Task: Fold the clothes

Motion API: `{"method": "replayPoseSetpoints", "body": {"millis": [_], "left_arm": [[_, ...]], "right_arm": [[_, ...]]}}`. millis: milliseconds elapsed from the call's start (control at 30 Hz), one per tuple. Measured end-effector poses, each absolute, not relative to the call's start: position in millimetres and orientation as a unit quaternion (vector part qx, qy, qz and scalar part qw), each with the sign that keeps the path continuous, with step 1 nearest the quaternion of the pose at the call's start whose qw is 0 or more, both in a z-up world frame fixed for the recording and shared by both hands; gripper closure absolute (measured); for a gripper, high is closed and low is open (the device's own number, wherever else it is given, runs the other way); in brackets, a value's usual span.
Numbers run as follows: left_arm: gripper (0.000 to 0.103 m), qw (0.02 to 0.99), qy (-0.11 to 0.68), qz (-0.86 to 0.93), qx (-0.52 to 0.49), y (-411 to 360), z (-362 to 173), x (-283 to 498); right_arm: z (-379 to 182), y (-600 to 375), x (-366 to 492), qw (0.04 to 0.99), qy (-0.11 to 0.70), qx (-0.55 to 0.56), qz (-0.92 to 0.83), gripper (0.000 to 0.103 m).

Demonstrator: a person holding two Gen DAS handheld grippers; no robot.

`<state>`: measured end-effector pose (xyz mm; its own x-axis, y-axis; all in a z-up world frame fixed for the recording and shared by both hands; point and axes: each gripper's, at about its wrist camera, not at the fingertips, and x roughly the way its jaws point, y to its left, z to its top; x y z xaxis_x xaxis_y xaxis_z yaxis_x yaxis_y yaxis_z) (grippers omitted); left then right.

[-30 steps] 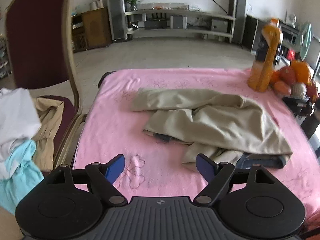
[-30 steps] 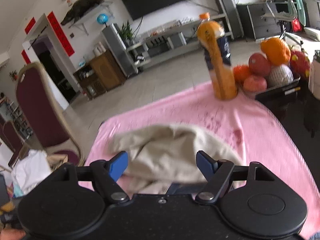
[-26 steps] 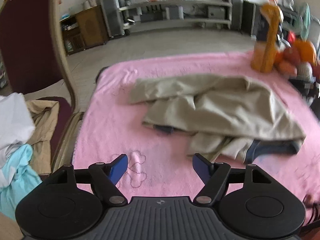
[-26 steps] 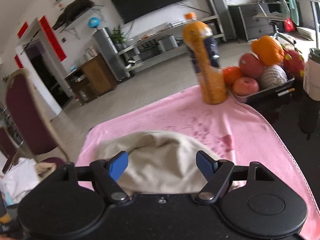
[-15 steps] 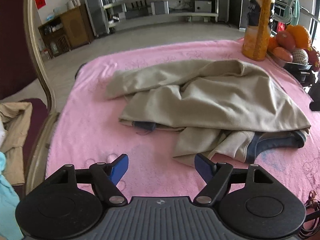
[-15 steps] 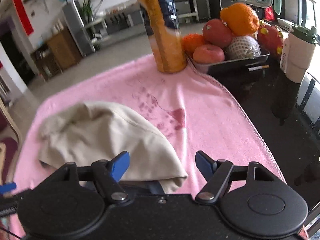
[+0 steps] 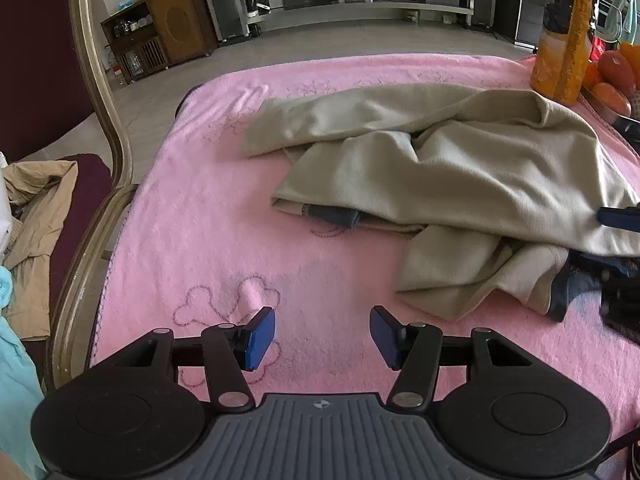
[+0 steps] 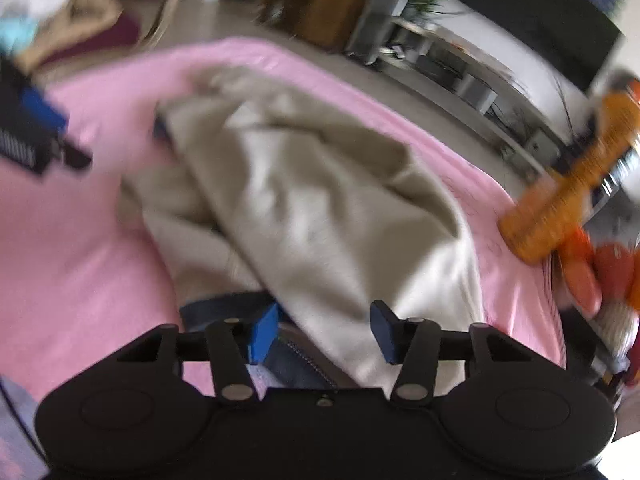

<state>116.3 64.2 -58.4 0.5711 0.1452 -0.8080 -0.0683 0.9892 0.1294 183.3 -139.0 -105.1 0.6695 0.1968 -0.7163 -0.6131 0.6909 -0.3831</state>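
Note:
A crumpled beige garment with dark blue trim point(image 7: 440, 168) lies on the pink towel-covered table point(image 7: 208, 224); it also shows, blurred, in the right wrist view point(image 8: 320, 200). My left gripper point(image 7: 322, 334) is open and empty, low over bare pink towel in front of the garment's near-left edge. My right gripper point(image 8: 322, 330) is open, right over the garment's near edge with its blue zip collar between the fingers; part of it shows at the right edge of the left wrist view point(image 7: 620, 216).
A chair point(image 7: 100, 92) with a pile of clothes point(image 7: 32, 208) stands left of the table. An orange drink bottle point(image 7: 564, 32) and a tray of fruit point(image 7: 612, 84) sit at the table's far right. The room floor and a TV shelf lie beyond.
My left gripper has moved closer to the table and a little left. My right gripper has swung left and down onto the garment's near edge; its view is now motion-blurred.

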Motion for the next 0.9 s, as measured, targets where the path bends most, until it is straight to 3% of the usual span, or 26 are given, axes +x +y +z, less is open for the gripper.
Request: {"method": "replayPoseSetpoints", "body": {"millis": [33, 100, 233, 333, 467, 567, 633, 733, 900], "left_arm": [[0.048, 0.886, 0.459, 0.058, 0.041, 64.7, -59.4, 115.6], [0.048, 0.886, 0.458, 0.053, 0.038, 65.5, -61.1, 114.6], [0.050, 0.895, 0.442, 0.044, 0.042, 63.5, -58.3, 111.8], [0.051, 0.902, 0.428, 0.035, 0.052, 58.3, -55.6, 109.0], [0.050, 0.905, 0.422, 0.026, 0.053, 51.5, -54.1, 107.6], [0.050, 0.902, 0.429, 0.018, 0.039, 49.0, -53.3, 108.7], [0.050, 0.900, 0.435, 0.007, 0.014, 51.4, -52.7, 110.5], [0.050, 0.900, 0.437, -0.007, -0.004, 55.3, -54.6, 118.1], [0.056, 0.908, 0.409, -0.031, 0.083, 43.5, -68.7, 120.1]], "right_arm": [[-105.7, -138.7, 183.9, 0.858, 0.329, -0.319, 0.233, 0.088], [-92.1, -147.8, 189.8, 0.872, 0.332, -0.271, 0.237, 0.099], [-35.9, -199.7, 211.1, 0.928, 0.305, -0.069, 0.202, 0.101], [-8.7, -265.1, 224.5, 0.955, 0.271, 0.096, 0.068, 0.101], [-16.3, -333.9, 234.8, 0.936, 0.292, 0.178, -0.083, 0.101], [-34.1, -347.5, 238.9, 0.907, 0.357, 0.184, -0.124, 0.088], [-37.1, -345.7, 236.1, 0.893, 0.395, 0.185, -0.112, 0.069], [-39.2, -334.4, 224.6, 0.880, 0.429, 0.196, -0.059, 0.054], [-49.7, -336.8, 216.2, 0.860, 0.448, 0.243, -0.006, 0.053]]}}
